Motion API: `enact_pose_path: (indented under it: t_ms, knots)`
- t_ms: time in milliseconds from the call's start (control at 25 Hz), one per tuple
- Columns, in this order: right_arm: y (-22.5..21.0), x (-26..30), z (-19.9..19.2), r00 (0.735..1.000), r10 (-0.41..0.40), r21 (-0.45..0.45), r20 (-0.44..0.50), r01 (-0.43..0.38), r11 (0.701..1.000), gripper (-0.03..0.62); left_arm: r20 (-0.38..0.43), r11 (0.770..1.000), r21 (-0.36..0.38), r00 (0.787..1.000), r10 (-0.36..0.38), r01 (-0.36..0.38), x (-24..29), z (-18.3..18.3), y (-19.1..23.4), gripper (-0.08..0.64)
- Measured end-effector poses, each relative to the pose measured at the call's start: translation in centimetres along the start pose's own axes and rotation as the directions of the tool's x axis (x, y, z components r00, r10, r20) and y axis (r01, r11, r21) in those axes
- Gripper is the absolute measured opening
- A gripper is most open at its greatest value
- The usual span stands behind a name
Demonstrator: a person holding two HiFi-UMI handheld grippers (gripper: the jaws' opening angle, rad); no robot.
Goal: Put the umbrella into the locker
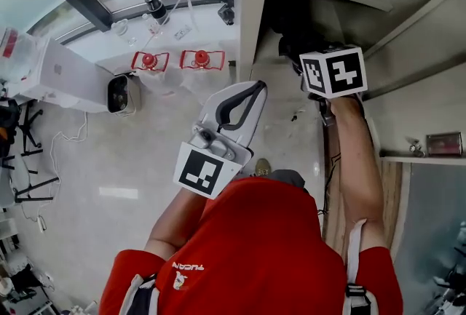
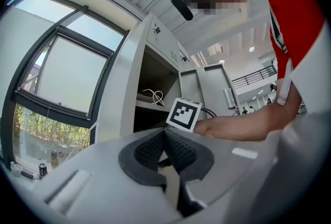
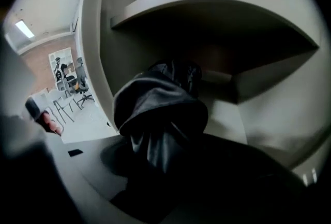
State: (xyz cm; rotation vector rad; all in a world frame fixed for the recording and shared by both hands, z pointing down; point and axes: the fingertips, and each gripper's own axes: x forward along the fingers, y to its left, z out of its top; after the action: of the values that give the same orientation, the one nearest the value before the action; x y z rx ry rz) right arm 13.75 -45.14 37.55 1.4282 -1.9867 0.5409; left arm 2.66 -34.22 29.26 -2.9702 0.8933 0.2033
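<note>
Left gripper, mid-frame, jaws pressed together, empty. Right gripper — arm stretched toward upper right — clamps the umbrella.

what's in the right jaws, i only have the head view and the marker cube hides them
Observer: A black folded fabric umbrella. The right gripper has its jaws closed on it.
Operator: is it inside the locker
Observer: It points into a dark compartment of the grey metal locker, just beneath a curved grey shelf. How deep it reaches I cannot tell.
Operator: and the left jaws, holding anything
Observer: No. The left gripper has its jaws together with nothing between them.
</note>
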Motion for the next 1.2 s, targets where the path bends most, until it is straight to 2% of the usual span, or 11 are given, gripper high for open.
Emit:
enact_pose_path:
  t_ms: [360, 680, 840, 1040, 1200]
  knots:
    - [-2.5, 4.1, 1.5, 0.996, -0.051, -0.155, -0.076, 0.039, 0.987, 0.227, -0.004, 0.998, 0.014, 0.998, 0.055, -0.055, -0.7, 0.0, 0.7, 0.005]
    - [-4.3, 6.6, 3.3, 0.992, -0.098, -0.247, -0.085, 0.074, 0.966, 0.227, -0.022, 0.996, 0.042, 0.996, 0.085, -0.084, -0.3, 0.3, 1.0, 0.005]
    - [-4.9, 7.4, 3.4, 0.993, -0.073, -0.238, -0.088, 0.050, 0.970, 0.233, -0.030, 0.994, 0.048, 0.995, 0.095, -0.094, 0.2, 0.0, 1.0, 0.005]
    - [-5.2, 7.8, 3.4, 0.994, -0.019, -0.186, -0.105, -0.001, 0.983, 0.239, -0.032, 0.995, 0.045, 0.995, 0.094, -0.093, 0.9, -0.1, 0.6, 0.005]
    - [-5.2, 8.0, 3.9, 0.997, 0.014, -0.176, -0.069, -0.026, 0.984, 0.260, -0.040, 0.995, 0.031, 0.995, 0.095, -0.094, 1.3, -0.5, 0.3, 0.005]
